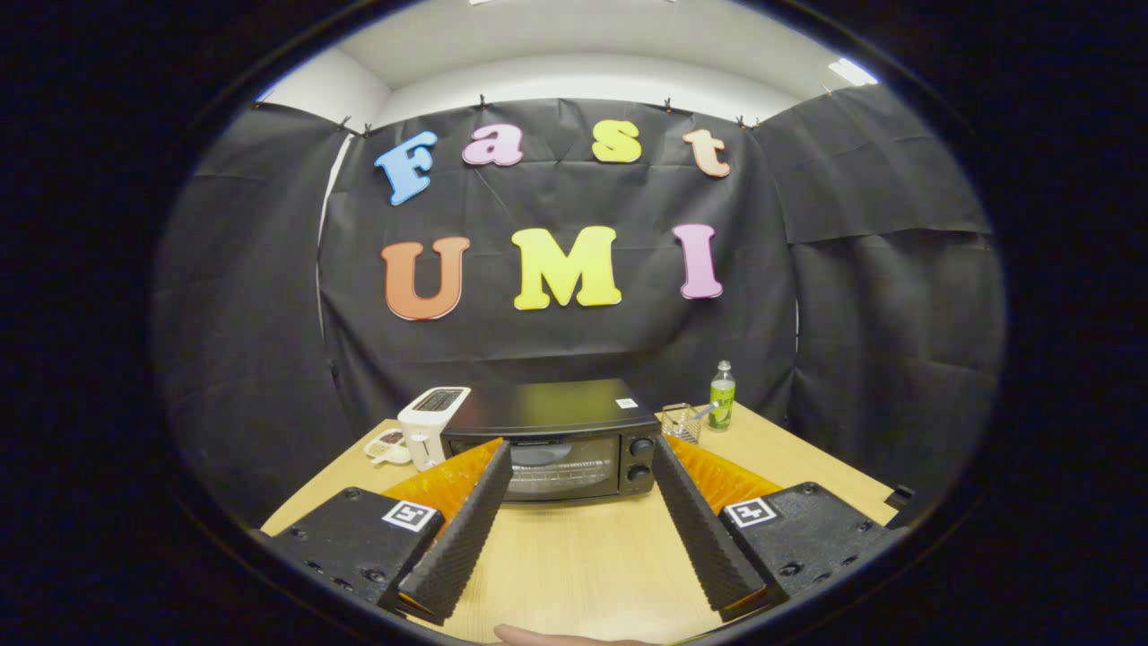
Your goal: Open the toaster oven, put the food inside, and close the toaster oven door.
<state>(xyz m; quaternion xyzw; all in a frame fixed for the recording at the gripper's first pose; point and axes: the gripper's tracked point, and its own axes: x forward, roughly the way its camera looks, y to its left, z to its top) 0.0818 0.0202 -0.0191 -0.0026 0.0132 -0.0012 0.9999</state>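
Opening step: gripper [581, 453] spread wide, empty, facing closed toaster oven [558, 440] on table [574, 556]; next, reach door's top edge.

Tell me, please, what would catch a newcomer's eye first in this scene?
The black toaster oven stands on the wooden table, door closed, just beyond the open gripper, framed by its two ridged fingers. A white toaster sits beside the oven on one side; a green bottle and a small clear container sit on the other.

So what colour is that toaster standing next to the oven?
White, clearest in the gripper view: the toaster stands beside the black oven.
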